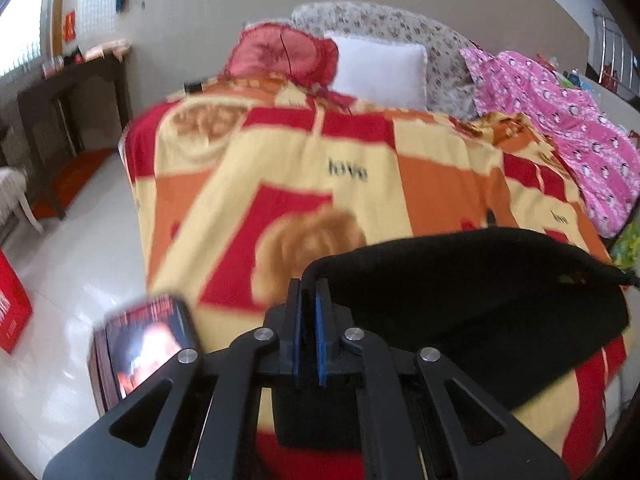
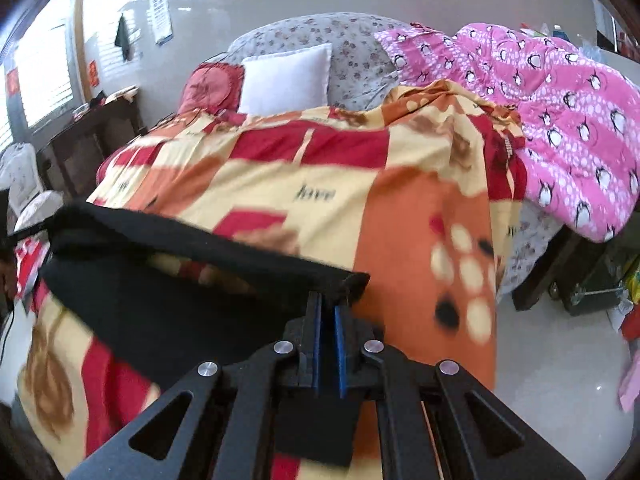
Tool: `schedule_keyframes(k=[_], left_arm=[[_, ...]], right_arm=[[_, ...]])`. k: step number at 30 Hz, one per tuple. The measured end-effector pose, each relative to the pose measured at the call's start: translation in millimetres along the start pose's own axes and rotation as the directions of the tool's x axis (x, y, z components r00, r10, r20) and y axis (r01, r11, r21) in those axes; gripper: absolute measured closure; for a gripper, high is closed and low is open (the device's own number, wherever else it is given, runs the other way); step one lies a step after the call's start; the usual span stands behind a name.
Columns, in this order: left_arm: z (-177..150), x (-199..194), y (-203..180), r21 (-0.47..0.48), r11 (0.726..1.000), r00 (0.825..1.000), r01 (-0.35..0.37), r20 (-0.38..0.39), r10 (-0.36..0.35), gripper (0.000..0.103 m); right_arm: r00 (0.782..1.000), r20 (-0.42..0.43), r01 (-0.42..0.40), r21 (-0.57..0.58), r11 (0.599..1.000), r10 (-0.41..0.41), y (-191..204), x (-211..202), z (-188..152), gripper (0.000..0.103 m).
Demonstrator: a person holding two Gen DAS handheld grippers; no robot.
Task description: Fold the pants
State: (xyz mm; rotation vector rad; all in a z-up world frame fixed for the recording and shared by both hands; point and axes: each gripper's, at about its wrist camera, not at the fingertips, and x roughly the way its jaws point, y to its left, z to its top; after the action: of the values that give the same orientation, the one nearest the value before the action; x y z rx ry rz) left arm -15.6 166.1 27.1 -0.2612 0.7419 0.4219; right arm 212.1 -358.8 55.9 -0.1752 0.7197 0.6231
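Observation:
Black pants [image 1: 472, 300] hang stretched between both grippers above the near end of a bed. My left gripper [image 1: 311, 286] is shut on the left corner of the pants' upper edge; the cloth runs off to the right. In the right wrist view my right gripper [image 2: 329, 300] is shut on the right corner of the pants [image 2: 168, 280], which stretch away to the left. The upper edge is taut and the rest sags below, with a gap between two layers. Both views are motion-blurred.
The bed carries a red, orange and yellow blanket [image 1: 320, 168]. A white pillow [image 1: 380, 72], a red cushion [image 1: 284, 56] and a pink penguin quilt [image 2: 540, 112] lie at the far end. A dark side table [image 1: 68, 120] stands left. A book [image 1: 148, 344] lies near left.

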Motion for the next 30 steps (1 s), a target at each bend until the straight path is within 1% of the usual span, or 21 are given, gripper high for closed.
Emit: schedule_keyframes(k=[2,3,4,5,6,7,9,11,13,14,15,17,19,21,22,23,24,25,26,28,30], left_arm=[[-14,-8,6,-0.024,1.0,1.0,0.006,-0.013,-0.006,0.093],[-19,-14,11,-0.05,0.999,1.0,0.002,-0.015,-0.003,0.087],[-21,-20,15,-0.078,0.997,1.0,0.007,-0.017,-0.008,0.083],[-23,-26,20,-0.104,0.995,1.0,0.014,-0.012,-0.015,0.075],[-24,-34,26,-0.138,0.99,1.0,0.022,0.0,-0.023,0.065],[-25,-41,31,-0.177,0.984,0.999,0.039,0.015,-0.037,0.061],[-21,-51,43,-0.293,0.945,0.989,0.145,0.031,-0.143,0.052],[-13,-46,54,-0.457,0.837,0.946,0.301,0.033,-0.322,0.045],[-9,-36,60,-0.581,0.719,0.897,0.382,0.045,-0.44,0.042],[-6,-25,62,-0.651,0.635,0.861,0.415,0.054,-0.507,0.04],[-4,-16,62,-0.705,0.572,0.836,0.42,0.056,-0.545,0.038],[1,1,62,-0.801,0.451,0.808,0.395,0.069,-0.585,0.032],[2,21,63,-0.876,0.299,0.762,0.379,0.112,-0.638,0.024],[2,36,61,-0.924,0.192,0.743,0.33,0.129,-0.656,0.019],[3,48,58,-0.94,0.153,0.732,0.305,0.129,-0.668,0.019],[4,57,55,-0.948,0.137,0.723,0.288,0.121,-0.68,0.019],[1,63,55,-0.959,0.12,0.721,0.255,0.106,-0.684,0.019],[-1,65,55,-0.966,0.115,0.726,0.23,0.092,-0.682,0.019],[-3,69,54,-0.971,0.121,0.734,0.207,0.072,-0.675,0.018],[-8,78,55,-0.975,0.124,0.739,0.186,0.055,-0.672,0.018],[-20,86,57,-0.985,0.075,0.739,0.153,0.064,-0.67,0.018]], right_arm=[[0.998,0.018,0.066,-0.021,0.998,-0.065,4,-8,-27,0.092],[0.996,0.015,0.085,-0.017,0.996,-0.085,4,-12,-38,0.078],[0.995,0.016,0.099,-0.008,0.995,-0.099,4,-15,-45,0.07],[0.992,0.036,0.119,0.007,0.993,-0.119,5,-22,-54,0.056],[0.99,0.051,0.128,0.017,0.992,-0.128,4,-26,-57,0.05],[0.988,0.069,0.133,0.038,0.99,-0.136,5,-32,-62,0.049],[0.989,0.104,0.091,0.101,0.991,-0.101,4,-42,-65,0.048],[0.99,0.125,0.047,0.151,0.987,-0.066,4,-48,-66,0.046],[0.989,0.145,0.0,0.18,0.984,-0.026,9,-49,-60,0.045],[0.987,0.157,-0.018,0.187,0.982,-0.012,14,-49,-56,0.045],[0.985,0.171,-0.035,0.187,0.982,0.003,19,-50,-53,0.044],[0.982,0.188,-0.057,0.175,0.983,0.024,31,-50,-47,0.037],[0.98,0.197,-0.073,0.159,0.985,0.041,44,-48,-42,0.036],[0.979,0.191,-0.099,0.15,0.984,0.069,52,-45,-39,0.036],[0.979,0.19,-0.103,0.144,0.984,0.075,57,-44,-38,0.036],[0.978,0.192,-0.109,0.137,0.985,0.082,62,-43,-38,0.036],[0.977,0.191,-0.116,0.133,0.984,0.089,66,-43,-38,0.036],[0.977,0.19,-0.124,0.133,0.983,0.098,70,-42,-38,0.036],[0.976,0.19,-0.13,0.132,0.983,0.103,72,-42,-38,0.036],[0.974,0.192,-0.141,0.124,0.982,0.116,77,-43,-38,0.036],[0.973,0.196,-0.144,0.127,0.981,0.118,80,-42,-38,0.035]])
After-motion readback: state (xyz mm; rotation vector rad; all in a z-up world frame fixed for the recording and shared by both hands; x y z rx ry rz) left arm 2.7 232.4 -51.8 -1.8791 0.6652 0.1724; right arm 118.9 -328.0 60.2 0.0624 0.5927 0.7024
